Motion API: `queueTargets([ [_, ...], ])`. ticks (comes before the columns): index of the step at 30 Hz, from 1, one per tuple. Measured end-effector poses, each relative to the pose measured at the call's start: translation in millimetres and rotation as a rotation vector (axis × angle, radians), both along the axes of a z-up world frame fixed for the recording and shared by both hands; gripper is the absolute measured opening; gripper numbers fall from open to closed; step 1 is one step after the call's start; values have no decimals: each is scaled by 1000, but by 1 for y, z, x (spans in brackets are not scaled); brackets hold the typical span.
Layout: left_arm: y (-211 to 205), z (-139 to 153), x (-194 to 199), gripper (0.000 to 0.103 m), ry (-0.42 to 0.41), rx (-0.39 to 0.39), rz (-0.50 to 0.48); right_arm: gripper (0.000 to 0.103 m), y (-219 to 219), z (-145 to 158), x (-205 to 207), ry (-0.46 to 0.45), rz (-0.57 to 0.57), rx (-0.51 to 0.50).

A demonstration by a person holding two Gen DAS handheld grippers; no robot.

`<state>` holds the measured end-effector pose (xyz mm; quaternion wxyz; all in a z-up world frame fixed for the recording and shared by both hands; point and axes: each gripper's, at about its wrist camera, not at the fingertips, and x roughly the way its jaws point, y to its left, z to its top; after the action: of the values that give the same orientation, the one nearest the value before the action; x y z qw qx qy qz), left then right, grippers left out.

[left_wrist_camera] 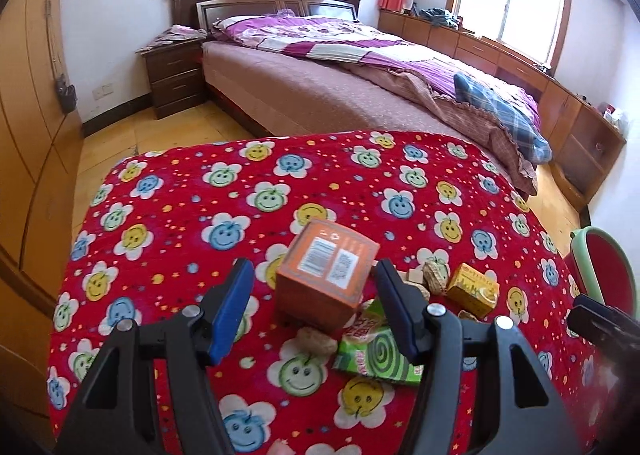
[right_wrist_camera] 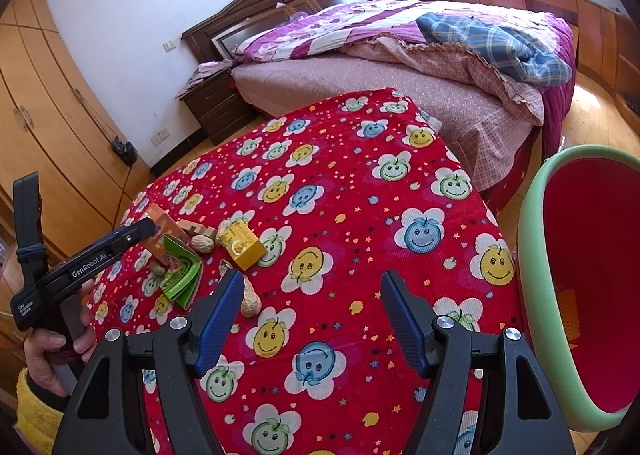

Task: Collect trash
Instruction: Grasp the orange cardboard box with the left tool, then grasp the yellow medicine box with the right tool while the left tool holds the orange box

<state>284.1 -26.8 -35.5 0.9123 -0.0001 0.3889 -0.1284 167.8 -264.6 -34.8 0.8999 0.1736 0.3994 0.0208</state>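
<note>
- The left gripper (left_wrist_camera: 310, 309) has its jaws apart, holding nothing, aimed down at the pile of trash on the desk (left_wrist_camera: 168, 199).
- The orange box (left_wrist_camera: 326, 273) stands straight ahead of it, between the two blue pads but not touched; it looks tilted, one edge propped on the litter beneath.
- Just below it lie a peanut (left_wrist_camera: 316, 339) and a green packet (left_wrist_camera: 374, 351); to the right sits a small yellow box (left_wrist_camera: 473, 289).
- The right gripper (right_wrist_camera: 312, 319) is also apart and empty, over bare cloth, with the pile off to its left.
- The bin (right_wrist_camera: 532, 255) stands at the desk's right edge, beside the right gripper.
- The left hand is the nearer to the orange box, so it likely closes across the box's sides.
</note>
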Motion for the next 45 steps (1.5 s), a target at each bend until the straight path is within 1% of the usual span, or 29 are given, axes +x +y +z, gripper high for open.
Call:
queueTargets([
  [4, -5, -5, 3, 62, 5, 3, -6, 72, 2, -3, 2, 9, 6, 1],
  [5, -5, -6, 4, 55, 11, -5, -8, 72, 2, -3, 2, 11, 8, 0],
  [6, -5, -7, 5, 54, 16, -9, -9, 72, 3, -4, 2, 12, 10, 0],
  [12, 1, 0, -1, 53, -7, -27, -2, 72, 8, -1, 0, 9, 24, -5],
  [15, 11, 9, -10, 53, -30, -24, 36, 72, 12, 3, -1, 3, 32, -10],
  [18, 26, 17, -20, 53, -51, -22, 102, 72, 18, 7, 1, -6, 45, -19],
  [20, 36, 18, -23, 53, -49, -28, 140, 72, 23, 9, 4, -8, 58, -27],
  [25, 50, 15, -27, 53, -51, 8, 210, 72, 40, 6, 22, -2, 98, -40],
  [28, 59, 11, -26, 53, -67, -2, 255, 72, 52, 1, 36, 7, 128, -70],
  [31, 63, 6, -24, 53, -70, -16, 263, 72, 63, -9, 50, 18, 143, -113],
  [33, 62, 0, -23, 53, -66, -19, 260, 69, 66, -14, 57, 25, 146, -123],
  [34, 61, -1, -24, 53, -65, -18, 258, 63, 66, -16, 60, 26, 146, -124],
  [35, 61, -3, -24, 53, -63, -16, 254, 59, 67, -18, 63, 28, 147, -126],
  [36, 59, -4, -23, 53, -62, -16, 252, 58, 67, -20, 65, 31, 145, -129],
  [38, 57, -6, -24, 53, -60, -23, 243, 52, 67, -24, 69, 36, 145, -130],
  [41, 55, -8, -25, 53, -56, -39, 233, 50, 68, -31, 74, 48, 144, -135],
  [45, 52, -10, -27, 53, -59, -41, 221, 49, 71, -33, 75, 34, 146, -156],
])
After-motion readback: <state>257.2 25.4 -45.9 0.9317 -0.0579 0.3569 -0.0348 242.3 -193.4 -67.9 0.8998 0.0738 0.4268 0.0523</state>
